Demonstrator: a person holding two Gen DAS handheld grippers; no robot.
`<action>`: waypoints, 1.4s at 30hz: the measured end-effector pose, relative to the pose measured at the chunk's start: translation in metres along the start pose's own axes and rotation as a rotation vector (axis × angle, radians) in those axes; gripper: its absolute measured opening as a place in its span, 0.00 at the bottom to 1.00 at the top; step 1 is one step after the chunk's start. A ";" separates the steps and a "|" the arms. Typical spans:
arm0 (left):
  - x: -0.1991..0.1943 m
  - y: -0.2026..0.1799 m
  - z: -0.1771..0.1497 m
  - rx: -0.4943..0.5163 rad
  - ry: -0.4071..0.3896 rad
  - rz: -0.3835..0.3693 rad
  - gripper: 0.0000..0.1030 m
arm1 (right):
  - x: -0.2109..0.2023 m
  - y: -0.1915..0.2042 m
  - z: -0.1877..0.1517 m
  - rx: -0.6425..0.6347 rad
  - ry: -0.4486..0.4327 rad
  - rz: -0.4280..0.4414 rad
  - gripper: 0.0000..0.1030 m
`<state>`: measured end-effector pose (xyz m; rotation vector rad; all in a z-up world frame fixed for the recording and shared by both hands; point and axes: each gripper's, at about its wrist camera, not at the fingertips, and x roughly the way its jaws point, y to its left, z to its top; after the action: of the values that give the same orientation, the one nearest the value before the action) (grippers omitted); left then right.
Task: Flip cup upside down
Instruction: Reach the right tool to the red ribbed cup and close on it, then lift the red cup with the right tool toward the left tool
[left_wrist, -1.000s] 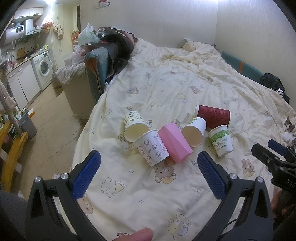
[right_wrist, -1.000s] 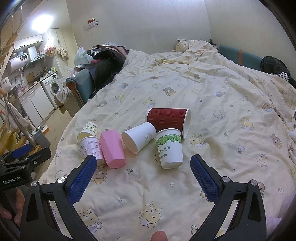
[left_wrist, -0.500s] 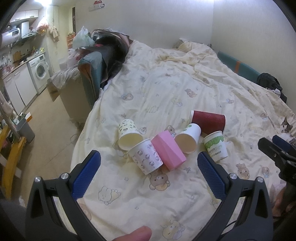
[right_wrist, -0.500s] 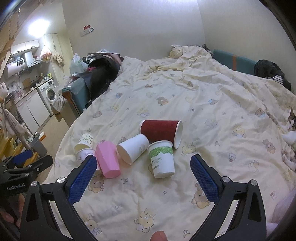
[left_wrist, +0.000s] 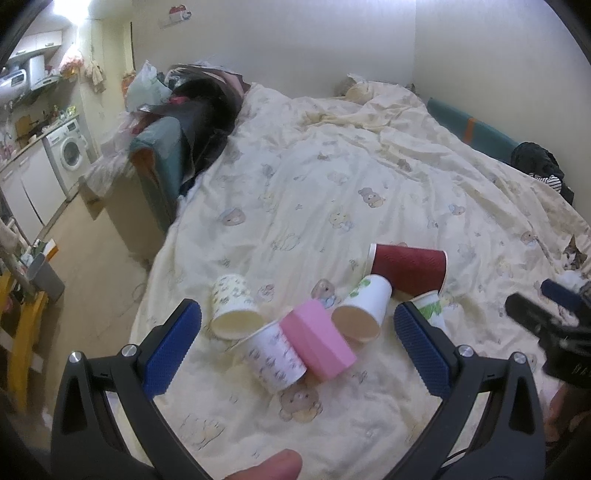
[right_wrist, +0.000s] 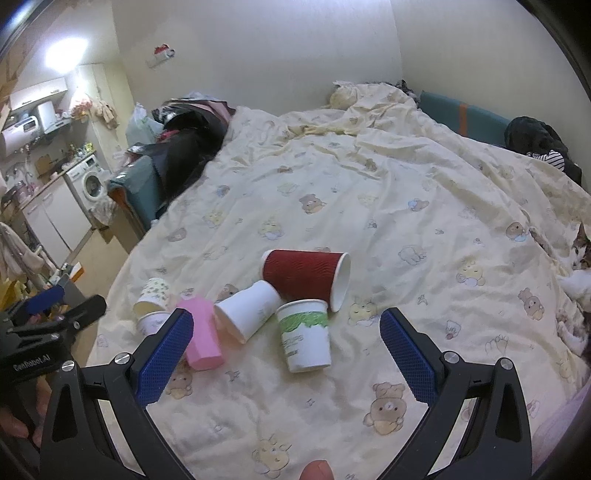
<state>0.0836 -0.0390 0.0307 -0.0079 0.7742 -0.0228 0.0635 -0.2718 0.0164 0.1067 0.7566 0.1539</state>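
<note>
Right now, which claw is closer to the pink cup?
Left. The left claw hangs open just before the pink cup; the right claw, also open, faces the green-print cup, pink cup off leftward.

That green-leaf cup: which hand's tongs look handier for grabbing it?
Probably the right tongs: open, with the green-leaf cup lying between their tips. From the left tongs, it sits off behind one fingertip.

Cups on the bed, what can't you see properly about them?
- Green-leaf cup: left wrist view, mostly hidden behind the left claw's right finger.
- Cartoon-print cup: right wrist view, body covered by the right claw's left finger and the pink cup.
- Green-leaf cup's lettering: right wrist view, too blurred to read.
</note>
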 end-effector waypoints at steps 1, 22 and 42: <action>0.004 -0.002 0.004 0.001 0.005 -0.001 1.00 | 0.004 -0.001 0.003 -0.002 0.011 -0.004 1.00; 0.154 0.008 0.038 -0.051 0.290 0.071 1.00 | 0.174 -0.023 0.074 -0.255 0.416 0.062 1.00; 0.181 0.000 0.036 -0.021 0.387 0.039 1.00 | 0.299 0.012 0.042 -0.714 0.796 0.094 0.85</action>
<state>0.2382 -0.0431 -0.0706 -0.0090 1.1616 0.0214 0.3059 -0.2085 -0.1532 -0.6355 1.4426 0.5658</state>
